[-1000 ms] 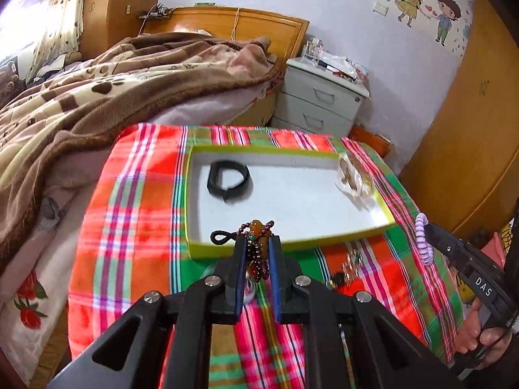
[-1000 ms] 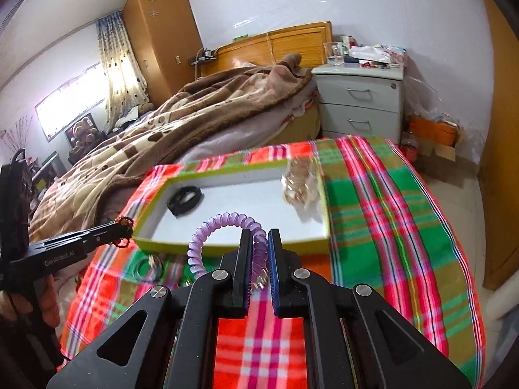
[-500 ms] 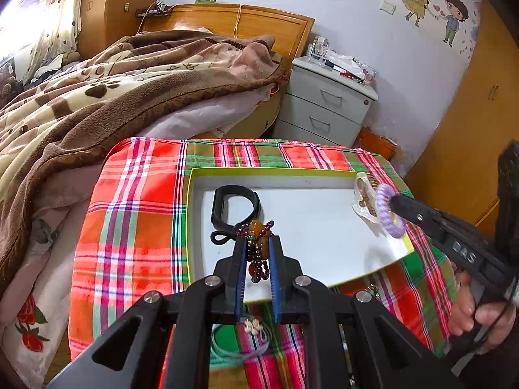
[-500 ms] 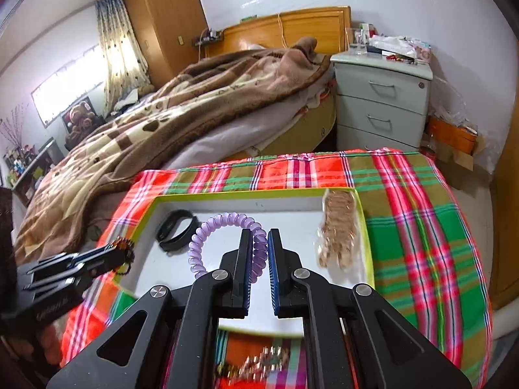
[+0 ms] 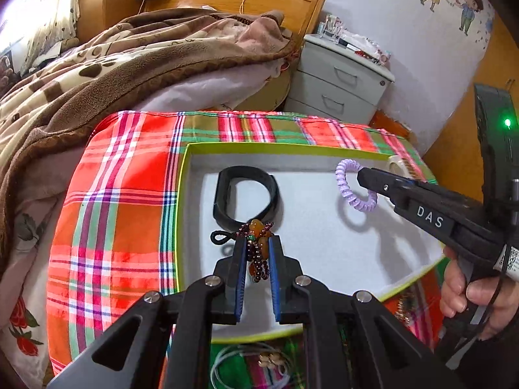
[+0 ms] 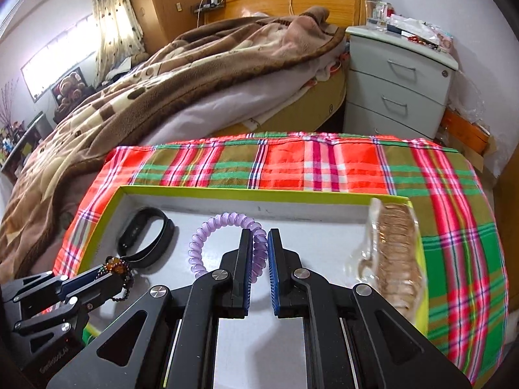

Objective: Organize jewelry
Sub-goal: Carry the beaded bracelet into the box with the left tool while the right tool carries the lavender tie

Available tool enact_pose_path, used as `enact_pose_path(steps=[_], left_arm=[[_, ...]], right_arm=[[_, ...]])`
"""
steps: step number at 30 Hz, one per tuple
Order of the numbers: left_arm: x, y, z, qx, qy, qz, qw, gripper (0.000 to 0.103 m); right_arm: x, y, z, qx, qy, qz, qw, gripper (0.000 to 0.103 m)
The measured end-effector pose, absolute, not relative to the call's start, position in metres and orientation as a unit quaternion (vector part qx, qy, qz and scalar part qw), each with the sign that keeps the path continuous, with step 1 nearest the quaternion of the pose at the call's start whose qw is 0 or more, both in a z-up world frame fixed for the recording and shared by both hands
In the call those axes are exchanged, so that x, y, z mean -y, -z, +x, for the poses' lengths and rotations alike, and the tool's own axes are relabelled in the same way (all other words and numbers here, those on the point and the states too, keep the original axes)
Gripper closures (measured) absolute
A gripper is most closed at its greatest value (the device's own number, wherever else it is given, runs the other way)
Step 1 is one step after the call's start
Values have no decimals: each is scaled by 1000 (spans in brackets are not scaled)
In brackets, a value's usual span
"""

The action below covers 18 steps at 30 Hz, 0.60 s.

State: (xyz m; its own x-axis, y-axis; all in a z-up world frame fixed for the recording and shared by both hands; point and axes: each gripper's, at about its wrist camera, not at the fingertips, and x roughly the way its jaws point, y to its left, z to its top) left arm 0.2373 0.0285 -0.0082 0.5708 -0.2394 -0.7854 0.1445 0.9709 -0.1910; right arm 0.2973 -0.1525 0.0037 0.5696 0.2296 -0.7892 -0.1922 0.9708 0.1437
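beaded bracelet [image 5: 258, 253]: we've got it hanging over the tray [image 5: 292, 149], just in front of the black band [image 5: 246, 194] lying inside. Looks light and floppy, small hard beads on a cord, so it'll swing and slump. We'd say best held across the bead bunch, like now.

purple coil tie [image 6: 223, 243]: also over the tray, to the right of the black band, off the floor judging by its shadow. Springy, soft plastic, weighs nothing, probably squashes if pinched hard.

left gripper [image 5: 258, 243]: fingers nearly together, clamped on the beaded bracelet.

right gripper [image 6: 259, 243]: narrow gap, pinching one side of the coil, rest of the loop sticking out left.

bagged gold piece [image 6: 395, 253]: leaning on the tray's right wall.

counter [image 6: 324, 162]: plaid cloth under the tray, more bits lying in front of it.
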Motion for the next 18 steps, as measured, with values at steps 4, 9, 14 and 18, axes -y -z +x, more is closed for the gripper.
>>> enact_pose_path(steps=[4, 9, 14, 18], left_arm=[[-28, 12, 240, -454, 110, -51, 883, 89], [-27, 13, 241, -455, 110, -52, 882, 89], [-25, 12, 240, -453, 106, -45, 884, 89], [-24, 9, 234, -448, 112, -45, 886, 89]], right_arm=[[146, 3, 305, -459, -120, 9, 880, 93], [144, 8, 309, -464, -119, 6, 878, 93], [144, 10, 313, -467, -113, 4, 877, 93], [144, 11, 313, -467, -111, 4, 877, 93]])
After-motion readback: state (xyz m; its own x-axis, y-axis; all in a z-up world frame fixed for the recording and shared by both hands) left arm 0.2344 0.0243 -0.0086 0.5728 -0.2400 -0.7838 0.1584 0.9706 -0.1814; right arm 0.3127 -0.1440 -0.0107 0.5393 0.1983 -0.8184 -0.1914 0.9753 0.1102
